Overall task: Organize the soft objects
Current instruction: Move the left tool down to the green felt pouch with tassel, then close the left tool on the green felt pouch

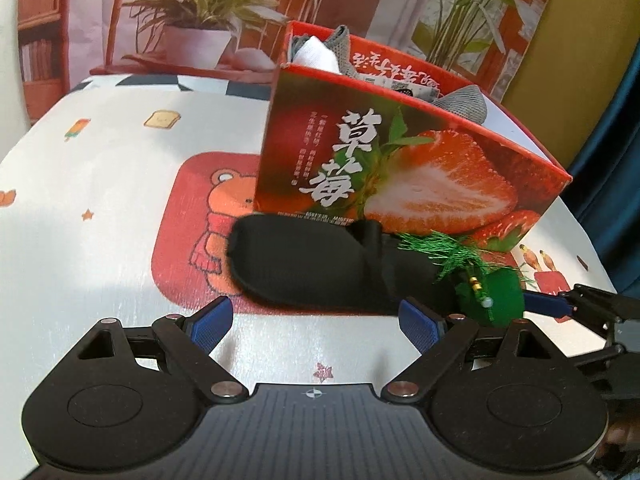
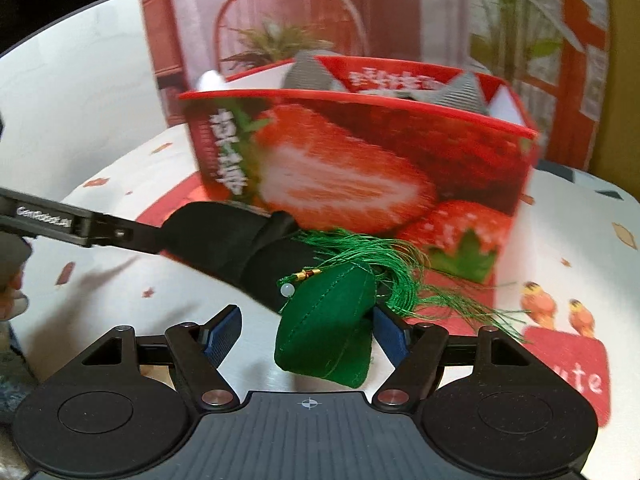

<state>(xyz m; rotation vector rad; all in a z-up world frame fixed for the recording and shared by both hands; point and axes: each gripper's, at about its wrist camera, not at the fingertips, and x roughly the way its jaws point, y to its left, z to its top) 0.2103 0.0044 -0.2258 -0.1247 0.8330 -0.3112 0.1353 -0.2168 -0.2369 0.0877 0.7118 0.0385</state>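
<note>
White round table (image 1: 120,240) under cartoon-printed cloth with red bear panel (image 1: 192,216). Behind, printed backdrop (image 1: 120,8) of potted plants and red furniture. Mustard-yellow wall (image 1: 580,40), dark blue curtain (image 1: 616,152) at right.

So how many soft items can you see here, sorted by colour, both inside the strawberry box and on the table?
Black: 1, the sock lying on the table in front of the box.
Green: 1, the tasselled pouch between the right gripper fingers.
Grey: 2, socks sticking out of the box.
White: 1, a sock in the box.
Total: 5 visible; more may be hidden inside.
</note>
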